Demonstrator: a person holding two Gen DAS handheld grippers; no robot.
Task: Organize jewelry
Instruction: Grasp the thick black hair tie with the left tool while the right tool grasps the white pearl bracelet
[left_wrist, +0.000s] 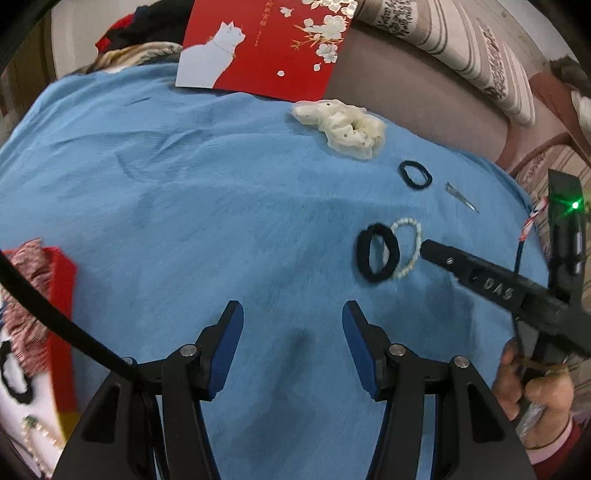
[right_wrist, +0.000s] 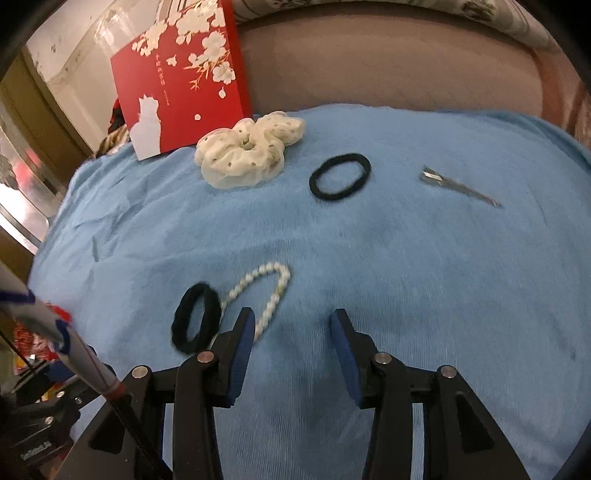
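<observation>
Two grippers over the blue cloth (right_wrist: 406, 258), and both are spread wide with nothing between the pads. Right gripper (right_wrist: 291, 328) is hovering low, and just off its left finger lies the pearl bracelet (right_wrist: 271, 295), its near end running up against that fingertip, touching or not I cannot tell. Overlapping the bracelet's left side is a thick black hair tie (right_wrist: 195, 319), lying just left of that same finger. From the left wrist view the same pair shows up ahead and to the right of the left gripper (left_wrist: 291, 321): thick black hair tie (left_wrist: 377, 252), pearl bracelet (left_wrist: 408, 245) tucked partly under it, and one dark fingertip of the right gripper (left_wrist: 430, 251) coming in from the right, close against the bracelet's right edge. Left gripper sits well back from all of it, empty.

Farther out, a thin black hair tie (right_wrist: 340, 176) lies flat by itself, a metal hair clip (right_wrist: 460, 188) to its right, and a cream dotted scrunchie (right_wrist: 247, 151) to its left. Behind the scrunchie a red box lid (right_wrist: 177, 74) with a white cat and blossoms stands propped. At the left edge of the left wrist view, a red-rimmed box (left_wrist: 62, 295) holds patterned fabric and a string of pearls
</observation>
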